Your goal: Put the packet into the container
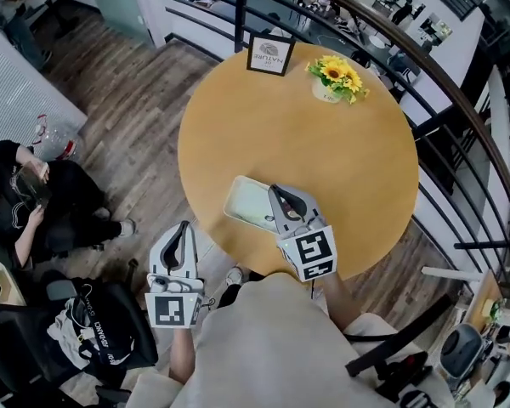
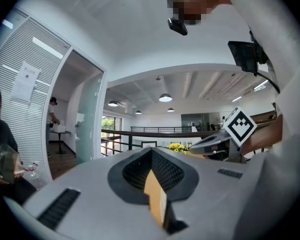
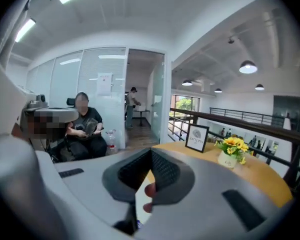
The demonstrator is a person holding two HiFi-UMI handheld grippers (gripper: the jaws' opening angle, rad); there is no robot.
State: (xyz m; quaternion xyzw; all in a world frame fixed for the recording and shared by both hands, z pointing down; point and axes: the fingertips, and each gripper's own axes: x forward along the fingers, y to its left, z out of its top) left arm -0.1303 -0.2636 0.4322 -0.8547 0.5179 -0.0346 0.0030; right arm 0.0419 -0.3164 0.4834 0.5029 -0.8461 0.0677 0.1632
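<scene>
A pale rectangular container [image 1: 242,201] lies near the front edge of the round wooden table [image 1: 323,151]. My right gripper [image 1: 274,192] hangs over the container's right half, held about level, with its jaws shut. In the right gripper view the right gripper [image 3: 151,155] shows a white patch with red marks [image 3: 142,196] in the slit below its tips. That patch may be the packet, and I cannot tell whether it is pinched or lies beneath. My left gripper [image 1: 184,226] is off the table at the lower left, and the left gripper [image 2: 151,151] is shut on nothing.
A framed card [image 1: 270,54] and a pot of yellow flowers [image 1: 336,78] stand at the table's far side. A dark railing [image 1: 459,117] curves behind the table. A seated person [image 1: 34,202] and a black bag [image 1: 93,330] are on the floor side to my left.
</scene>
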